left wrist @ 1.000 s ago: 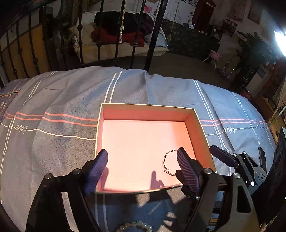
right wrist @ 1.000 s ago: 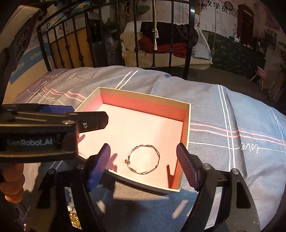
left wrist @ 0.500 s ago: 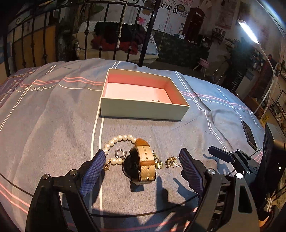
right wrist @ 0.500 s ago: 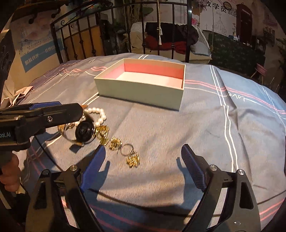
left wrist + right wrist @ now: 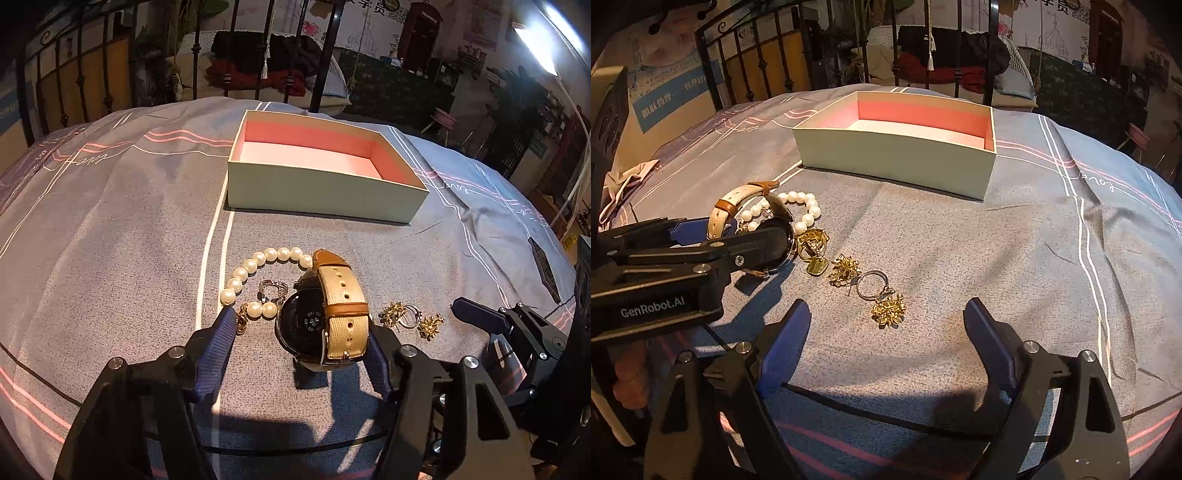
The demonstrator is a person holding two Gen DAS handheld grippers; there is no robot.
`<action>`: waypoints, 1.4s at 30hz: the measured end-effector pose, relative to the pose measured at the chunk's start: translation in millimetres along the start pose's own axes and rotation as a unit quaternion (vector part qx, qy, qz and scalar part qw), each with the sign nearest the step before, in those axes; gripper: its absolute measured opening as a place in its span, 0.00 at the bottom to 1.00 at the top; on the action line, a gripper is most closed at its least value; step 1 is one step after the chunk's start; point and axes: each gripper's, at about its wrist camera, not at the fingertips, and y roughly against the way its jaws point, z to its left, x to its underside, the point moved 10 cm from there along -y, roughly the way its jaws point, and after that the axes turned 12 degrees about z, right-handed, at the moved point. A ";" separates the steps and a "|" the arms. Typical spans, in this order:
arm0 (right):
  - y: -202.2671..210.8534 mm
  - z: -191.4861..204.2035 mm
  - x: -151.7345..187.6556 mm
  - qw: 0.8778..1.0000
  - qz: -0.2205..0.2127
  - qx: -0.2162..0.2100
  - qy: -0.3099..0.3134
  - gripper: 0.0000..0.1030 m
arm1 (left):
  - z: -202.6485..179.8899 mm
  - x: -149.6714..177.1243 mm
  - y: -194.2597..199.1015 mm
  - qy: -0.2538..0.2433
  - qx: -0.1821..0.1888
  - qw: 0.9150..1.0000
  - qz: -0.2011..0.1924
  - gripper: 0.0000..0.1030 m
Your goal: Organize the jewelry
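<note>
Left gripper (image 5: 301,341) fingers spread, straddling watch (image 5: 325,321) on bed (image 5: 110,240); pearl bracelet (image 5: 255,280) just beyond left finger. Right gripper (image 5: 886,326) fingers wide apart, gold earrings (image 5: 882,295) between and just ahead; box (image 5: 897,155) farther on.

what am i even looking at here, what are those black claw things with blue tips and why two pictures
Those are two hand-held grippers, one in each of a person's hands, each with its own camera looking along its fingers. One picture is from the left gripper, the other from the right gripper. Both are open and hold nothing. On the grey bedspread lie a watch, a pearl bracelet, gold earrings and a ring. The left gripper's fingers sit either side of the watch. Behind stands an open pink-lined box.
</note>
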 end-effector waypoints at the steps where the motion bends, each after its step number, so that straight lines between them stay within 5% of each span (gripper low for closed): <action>1: 0.1 0.6 -0.3 1.000 0.000 0.000 0.001 0.81 | -0.5 -0.3 0.3 -0.001 -0.001 1.000 -0.001 0.57; 7: 1.6 -1.6 0.5 1.000 -0.001 -0.004 -0.004 0.74 | -3.2 -1.6 2.3 -0.010 -0.007 1.000 -0.005 0.49; 13: 1.3 -2.4 1.0 1.000 0.000 -0.001 -0.002 0.71 | -5.2 -3.4 4.3 -0.022 -0.008 1.000 -0.011 0.26; 17: 2.8 -5.6 1.8 1.000 0.000 0.007 -0.002 0.51 | -5.0 -3.5 4.7 -0.028 -0.011 0.999 -0.012 0.18; 29: 4.7 -5.3 2.7 1.000 0.000 0.011 0.009 0.21 | -1.6 -3.1 7.5 -0.025 -0.016 0.999 -0.015 0.18; 42: 16.8 -5.3 5.9 1.000 -0.021 0.002 0.006 0.17 | -1.0 -10.2 25.4 -0.029 -0.014 0.999 -0.035 0.18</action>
